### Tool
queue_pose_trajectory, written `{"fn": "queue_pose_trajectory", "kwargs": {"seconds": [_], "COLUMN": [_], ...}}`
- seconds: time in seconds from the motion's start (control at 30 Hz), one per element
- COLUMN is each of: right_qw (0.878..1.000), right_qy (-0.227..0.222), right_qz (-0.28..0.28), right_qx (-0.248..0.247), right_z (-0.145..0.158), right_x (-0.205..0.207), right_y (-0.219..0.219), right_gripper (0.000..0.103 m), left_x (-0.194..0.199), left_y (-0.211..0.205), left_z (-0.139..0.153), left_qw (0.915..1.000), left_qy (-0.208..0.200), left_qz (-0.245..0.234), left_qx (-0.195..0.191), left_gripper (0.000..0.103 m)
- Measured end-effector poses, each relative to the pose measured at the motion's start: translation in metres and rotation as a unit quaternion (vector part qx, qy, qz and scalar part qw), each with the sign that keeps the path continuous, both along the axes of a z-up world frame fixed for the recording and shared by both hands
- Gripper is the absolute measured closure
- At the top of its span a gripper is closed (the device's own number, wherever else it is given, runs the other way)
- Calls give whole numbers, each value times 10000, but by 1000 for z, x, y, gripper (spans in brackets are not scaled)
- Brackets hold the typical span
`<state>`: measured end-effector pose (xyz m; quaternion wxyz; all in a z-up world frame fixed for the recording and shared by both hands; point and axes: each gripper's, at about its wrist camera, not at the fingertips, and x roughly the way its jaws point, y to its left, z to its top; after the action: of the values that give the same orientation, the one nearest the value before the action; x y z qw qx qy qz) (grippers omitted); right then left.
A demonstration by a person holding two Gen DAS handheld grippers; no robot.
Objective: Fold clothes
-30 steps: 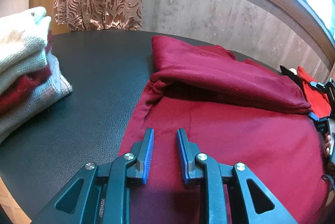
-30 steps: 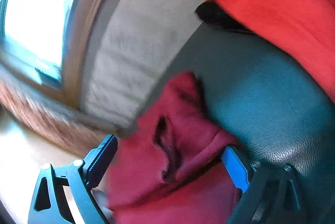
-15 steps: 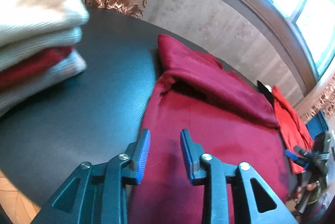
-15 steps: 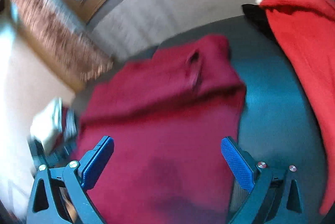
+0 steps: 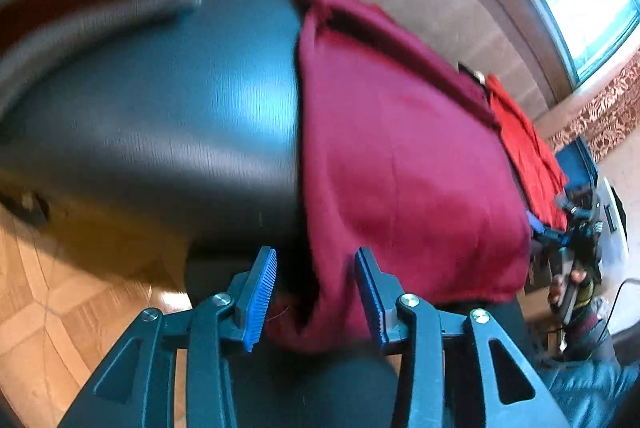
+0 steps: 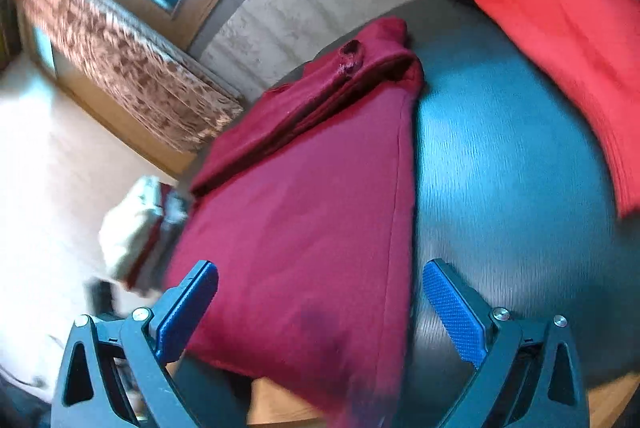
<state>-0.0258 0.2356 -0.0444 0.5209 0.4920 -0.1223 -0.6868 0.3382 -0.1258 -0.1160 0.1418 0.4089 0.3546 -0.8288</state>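
Maroon garment [image 5: 400, 163] lies flat on the black table [image 5: 180, 99], hem now hanging off the near edge, since both my grippers, left [image 5: 316, 298] and right [image 6: 320, 312], pulled back there, jaws apart, ready to pinch corners.

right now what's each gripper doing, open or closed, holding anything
Left gripper: open, jaws either side of the maroon garment's hanging hem, not clamped.
Right gripper: wide open, over the same garment's near edge, holding nothing.
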Motion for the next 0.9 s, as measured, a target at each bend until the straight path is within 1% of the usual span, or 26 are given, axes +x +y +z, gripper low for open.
{"fn": "queue_pose_trajectory", "kwargs": {"seconds": [0.03,0.1,0.2,0.23,0.37,0.43,0.5,0.53,0.6,0.63,0.67,0.7,0.73,0.77,0.8,0.83,0.87,0.9], "right_qw": [9996,9971,9938,9927,9905,9917,9923,9916,9877,9861,9845,9890,9903,9912,9918,9912,9902,9898], "right_qy": [-254,-676,-1011,-1101,-1246,-1140,-1014,-1028,-1323,-1537,-1725,-1397,-1269,-1157,-1045,-1024,-1009,-906], "right_qz": [44,135,157,161,194,215,206,182,215,260,301,414,510,604,698,723,744,696], "right_qx": [-132,-330,-437,-462,-544,-558,-683,-763,-810,-572,60,248,250,241,231,416,613,846], "right_z": [-1,-5,-13,-16,-32,-32,-36,-38,-51,-61,-77,-72,-68,-64,-59,-64,-70,-73], "right_x": [1,6,18,21,31,34,40,42,45,46,49,54,56,59,61,63,64,64], "right_y": [7,18,34,39,44,42,42,42,42,37,27,20,14,9,4,-1,-5,-6], "right_gripper": [0,0,0,0,0,0,0,0,0,0,2,0,1,9,16,26,39,48], "left_x": [0,-5,-10,-13,-28,-34,-38,-40,-40,-39,-40,-41,-41,-42,-42,-42,-42,-42], "left_y": [2,1,3,4,10,13,11,10,10,10,9,8,9,10,11,11,11,14], "left_z": [-5,-9,-8,-10,-17,-21,-25,-28,-30,-32,-33,-34,-33,-33,-33,-33,-34,-32], "left_qw": [10000,9996,9981,9981,9975,9976,9961,9952,9943,9938,9930,9922,9924,9927,9928,9928,9928,9937], "left_qy": [-40,21,264,236,118,4,-113,-171,-213,-227,-243,-259,-272,-284,-270,-254,-238,-230], "left_qz": [-20,-9,-56,-77,-200,-212,-185,-171,-141,-129,-87,-45,-60,-76,-98,-99,-101,-180], "left_qx": [67,275,551,565,663,659,854,950,1032,1085,1154,1220,1196,1172,1160,1166,1170,1086], "left_gripper": [62,62,62,62,62,62,62,62,62,62,62,62,62,62,62,62,67,73]}}
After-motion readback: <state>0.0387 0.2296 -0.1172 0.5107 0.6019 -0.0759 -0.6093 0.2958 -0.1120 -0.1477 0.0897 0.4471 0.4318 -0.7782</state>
